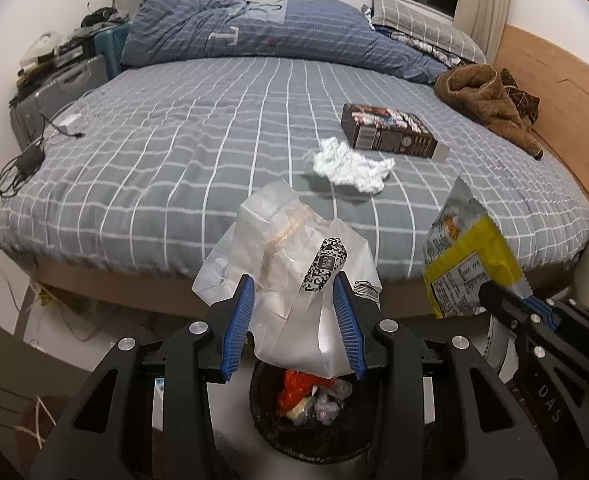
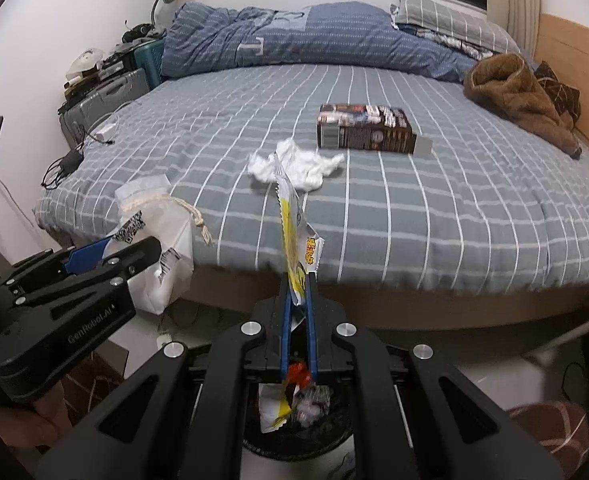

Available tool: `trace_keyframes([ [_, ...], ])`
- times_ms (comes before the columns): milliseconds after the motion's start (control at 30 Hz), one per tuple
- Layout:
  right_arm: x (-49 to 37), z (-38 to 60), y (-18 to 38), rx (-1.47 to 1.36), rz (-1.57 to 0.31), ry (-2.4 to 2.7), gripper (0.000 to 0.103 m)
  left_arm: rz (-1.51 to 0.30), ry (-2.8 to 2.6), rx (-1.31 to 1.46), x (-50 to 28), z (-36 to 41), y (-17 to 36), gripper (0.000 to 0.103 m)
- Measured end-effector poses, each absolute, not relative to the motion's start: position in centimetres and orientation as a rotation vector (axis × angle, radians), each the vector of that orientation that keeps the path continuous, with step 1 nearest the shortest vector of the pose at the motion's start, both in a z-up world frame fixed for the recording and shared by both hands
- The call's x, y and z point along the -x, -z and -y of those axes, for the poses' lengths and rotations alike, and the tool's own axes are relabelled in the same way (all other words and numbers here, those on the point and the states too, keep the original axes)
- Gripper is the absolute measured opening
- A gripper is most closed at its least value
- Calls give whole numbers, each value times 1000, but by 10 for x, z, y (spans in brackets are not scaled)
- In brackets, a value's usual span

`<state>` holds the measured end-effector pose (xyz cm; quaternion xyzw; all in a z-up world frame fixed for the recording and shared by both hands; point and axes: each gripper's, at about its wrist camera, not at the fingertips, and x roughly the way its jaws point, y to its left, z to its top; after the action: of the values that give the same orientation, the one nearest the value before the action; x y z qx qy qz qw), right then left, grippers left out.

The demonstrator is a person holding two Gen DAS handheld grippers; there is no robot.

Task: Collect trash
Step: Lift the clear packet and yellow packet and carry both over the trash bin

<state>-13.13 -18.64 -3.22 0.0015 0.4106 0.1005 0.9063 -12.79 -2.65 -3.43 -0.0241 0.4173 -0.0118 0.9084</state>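
My left gripper (image 1: 294,312) clenched on translucent plastic bag (image 1: 290,248), my right gripper (image 2: 298,300) pinching yellow snack wrapper (image 2: 294,232); both above black trash bin (image 1: 262,412). Crumpled tissue (image 1: 350,168), brown carton (image 1: 390,130) beyond bin, on bed (image 1: 174,152).

Dim, cool indoor light; soft shadows; strong fisheye bending, dark vignetted corners; slight blur throughout

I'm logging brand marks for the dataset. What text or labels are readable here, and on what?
"GenRobot.AI": on the black body of the left gripper, seen from the right wrist.
"DAS": on the black body of the right gripper, seen from the left wrist.
"T": pale patch on the blue quilt.
Too small or blurred: print on the yellow snack wrapper, the dark cardboard box, and the translucent plastic bag's QR tag.
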Motion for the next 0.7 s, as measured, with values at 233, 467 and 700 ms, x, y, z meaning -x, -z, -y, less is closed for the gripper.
trace_keyframes([
  [233,148,177,58,-8,-924,-221,6,-916,18,36,145,22,56,40],
  [467,145,182,85,-9,-1005,-215,6,-976,10,56,151,7,87,39],
  [700,134,170,128,36,-1115,-221,6,-1024,20,56,146,5,108,39],
])
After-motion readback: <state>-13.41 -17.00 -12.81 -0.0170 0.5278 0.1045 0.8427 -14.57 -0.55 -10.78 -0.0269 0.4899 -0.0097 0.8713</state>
